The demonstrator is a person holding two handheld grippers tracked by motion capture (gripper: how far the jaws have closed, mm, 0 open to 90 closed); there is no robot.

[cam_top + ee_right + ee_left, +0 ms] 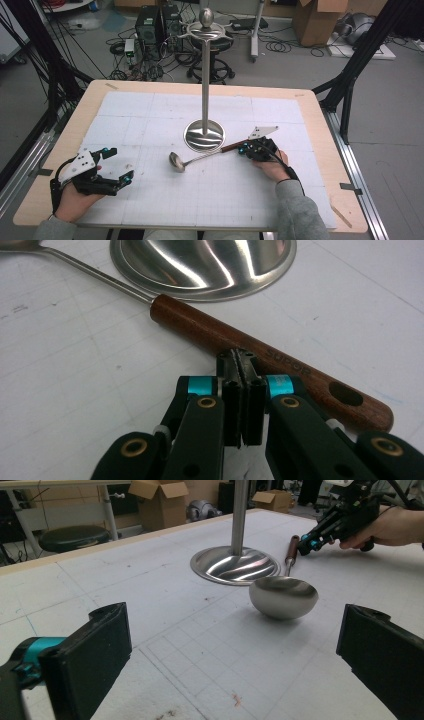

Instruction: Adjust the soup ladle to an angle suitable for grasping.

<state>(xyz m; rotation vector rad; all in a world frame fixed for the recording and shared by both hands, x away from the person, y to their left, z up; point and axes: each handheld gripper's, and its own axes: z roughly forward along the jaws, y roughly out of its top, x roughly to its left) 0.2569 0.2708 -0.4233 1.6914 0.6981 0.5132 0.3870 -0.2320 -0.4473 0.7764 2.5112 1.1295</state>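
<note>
**Ladle flat on the mat, one pair of tongs wide, the other pressed together**

From the high view, a steel ladle with a dark wooden handle (200, 157) lies on the white gridded mat (150, 115), its bowl toward the person and its handle running up to the right past the round base of a tall polished steel stand (204, 131). The right tongs (246, 147) sit at the handle's far end, held by the right hand (272, 165); the left tongs (120, 167) rest well apart at the mat's near left, in the left hand (75, 197).

The right gripper view gives what the high view cannot: the jaws are pressed flat together with nothing between them, their tips just at the near edge of the wooden handle (265, 360), which carries printed lettering and a hanging hole. Whether the tips touch the wood cannot be told.

The left gripper view shows its own jaws spread wide and empty, with the ladle's bowl (283, 596) lying rounded side up beyond them.

The mat covers a pale wooden tabletop (320, 115). Behind it are a grey floor, tangled cables (145, 70), cardboard boxes (315, 20) and a black stool (212, 55).
</note>
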